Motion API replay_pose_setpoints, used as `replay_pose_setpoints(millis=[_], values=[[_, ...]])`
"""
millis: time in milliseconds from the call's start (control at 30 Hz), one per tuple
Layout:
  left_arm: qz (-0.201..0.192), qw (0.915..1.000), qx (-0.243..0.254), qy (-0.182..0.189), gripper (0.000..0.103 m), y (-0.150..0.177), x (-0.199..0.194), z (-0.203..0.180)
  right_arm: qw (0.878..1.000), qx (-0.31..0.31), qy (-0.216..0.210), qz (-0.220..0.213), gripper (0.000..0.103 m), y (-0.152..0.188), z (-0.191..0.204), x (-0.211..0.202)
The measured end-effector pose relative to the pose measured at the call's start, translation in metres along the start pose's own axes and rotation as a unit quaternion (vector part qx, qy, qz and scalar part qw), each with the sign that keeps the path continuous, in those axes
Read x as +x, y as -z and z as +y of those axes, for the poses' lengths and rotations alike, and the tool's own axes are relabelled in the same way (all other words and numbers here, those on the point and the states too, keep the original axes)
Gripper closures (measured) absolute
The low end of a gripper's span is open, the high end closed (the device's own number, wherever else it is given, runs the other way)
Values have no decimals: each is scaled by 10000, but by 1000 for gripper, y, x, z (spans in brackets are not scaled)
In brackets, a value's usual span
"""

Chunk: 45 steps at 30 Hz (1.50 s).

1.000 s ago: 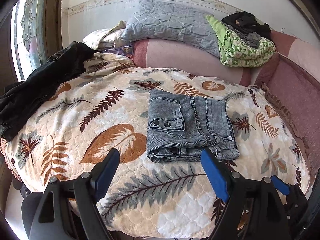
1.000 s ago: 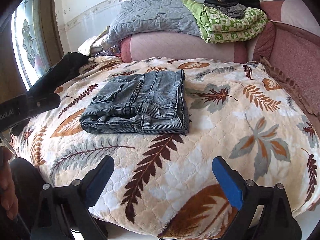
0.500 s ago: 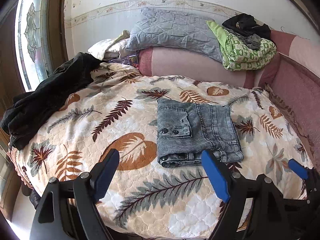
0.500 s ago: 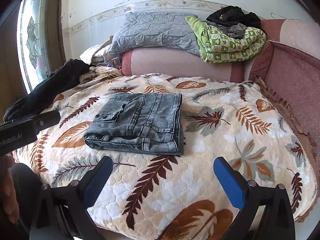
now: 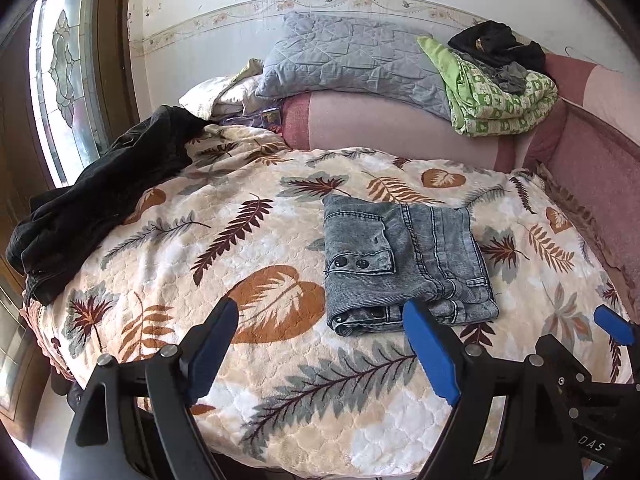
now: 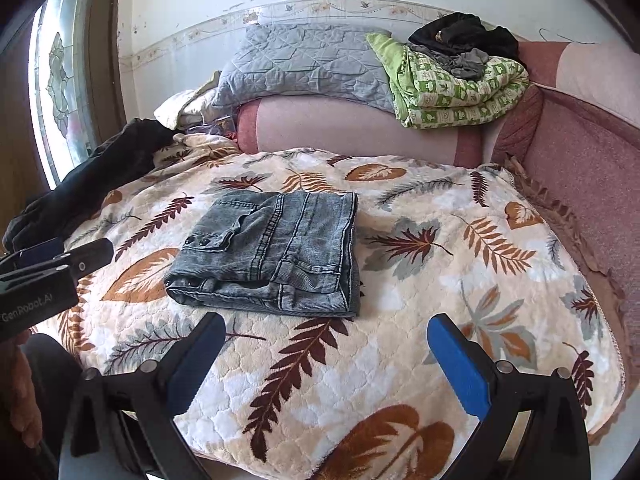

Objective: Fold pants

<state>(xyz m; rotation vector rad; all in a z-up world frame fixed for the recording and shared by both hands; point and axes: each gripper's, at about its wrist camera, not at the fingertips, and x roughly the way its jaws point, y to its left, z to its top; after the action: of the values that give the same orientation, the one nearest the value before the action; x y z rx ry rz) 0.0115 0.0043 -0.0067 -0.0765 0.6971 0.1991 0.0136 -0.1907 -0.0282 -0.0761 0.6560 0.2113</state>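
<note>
Left gripper (image 5: 320, 348): black frame with blue pads, lower centre of the left wrist view, angled down toward the bed. Jaws wide apart, nothing between them, touching nothing. The right pad overlaps the near edge of the pants in the picture; whether it hangs above the cloth or just short of it is hard to say.

Right gripper (image 6: 324, 356): same build, bottom of the right wrist view, likewise tilted down. Jaws spread wide and empty, held clear of the blanket and short of the pants. One of its blue pads shows at the lower right edge of the left wrist view.

Grey-blue washed denim pants (image 5: 404, 260): folded into a compact, thick rectangle, lying flat at the middle of the bed. Ribbed, faded weave; dark topstitched seams; a flap with two dark snaps on the left half; waistband layers stacked along the near edge.

Cream plush quilted blanket with brown, rust and grey leaf print (image 5: 180, 248): covers the bed, soft pile, hexagon stitching.

Crumpled black garment (image 5: 100, 196): heaped at the left of the frame on the blanket's edge.

Grey quilted pillow (image 5: 352, 60), green-and-white patterned folded quilt (image 5: 500, 100): upper frame, resting on a pink upholstered bolster (image 5: 380, 128) by the wall.
</note>
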Motion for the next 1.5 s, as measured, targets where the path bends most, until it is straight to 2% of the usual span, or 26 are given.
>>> replay_pose_setpoints(millis=[1000,1267,1500], values=[[57,9998,81,159,18,-1,4,-5,9999,-138,-14,-25,1,-8,4,2],[20,9997,86,246,18,-4,2,-5,9998,-175,-5,-64,1,-10,5,2],[153,9988,7,455,18,-8,8,-5,9998,-186,9,-87,1,-11,5,2]])
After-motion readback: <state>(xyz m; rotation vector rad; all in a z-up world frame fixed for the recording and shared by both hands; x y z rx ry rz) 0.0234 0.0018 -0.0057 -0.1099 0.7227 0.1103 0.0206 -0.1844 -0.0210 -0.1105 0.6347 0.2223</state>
